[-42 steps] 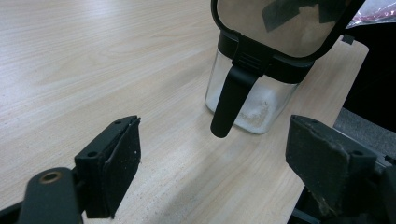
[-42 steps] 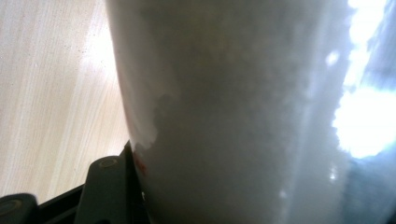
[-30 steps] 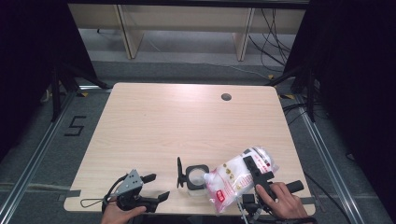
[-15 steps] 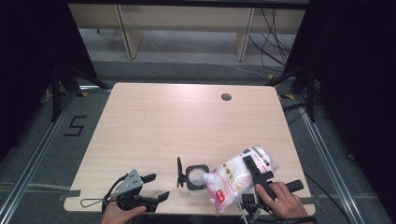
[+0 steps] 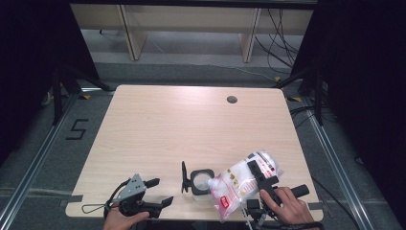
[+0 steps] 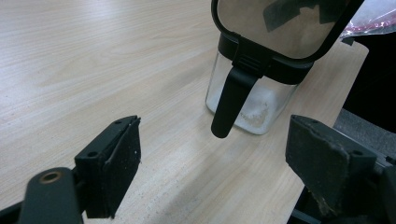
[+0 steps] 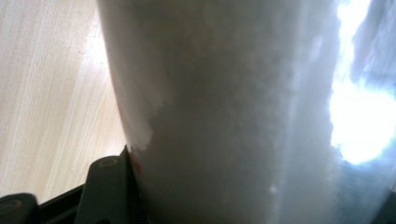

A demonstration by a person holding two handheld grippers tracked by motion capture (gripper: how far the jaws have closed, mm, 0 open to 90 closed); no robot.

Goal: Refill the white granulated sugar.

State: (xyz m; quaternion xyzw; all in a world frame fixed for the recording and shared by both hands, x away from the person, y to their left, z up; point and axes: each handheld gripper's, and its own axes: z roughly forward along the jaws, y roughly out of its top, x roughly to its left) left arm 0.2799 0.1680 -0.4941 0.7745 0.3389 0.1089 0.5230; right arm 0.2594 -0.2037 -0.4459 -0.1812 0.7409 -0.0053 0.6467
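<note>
A: The fingers (image 6: 112, 161) of the left gripper (image 5: 160, 191) are seen spread wide in the left gripper view, with nothing but bare tabletop between them. How is the other pair set?

B: The right gripper (image 5: 256, 167) is clamped on a plastic bag (image 5: 239, 181) — in the right gripper view the bag's side is pressed close against the lens, and one black jaw is seen against its lower left edge.

A: How is the bag to be described?

B: It is a clear, soft pouch packed with a fine white powder or grain. A red-and-white label is seen at its lower end in the high view, and the film is creased and glossy. It is held tilted, the labelled end lowest and lying just beside the container (image 5: 201, 178).

A: And the container?

B: A small clear jar with a black collar is stood on the table (image 5: 191, 124), near its front edge, between the two grippers. Its hinged lid (image 6: 280, 25) is flipped up, a black latch tab hanging down the front. A little white residue is seen at the bottom of the glass.

A: Where are the hands placed?

B: The left hand (image 5: 125, 219) is rested at the front left corner; the right hand (image 5: 289, 208) is wrapped round its gripper's handle at the front right — the bag is carried above the tabletop there.
</note>
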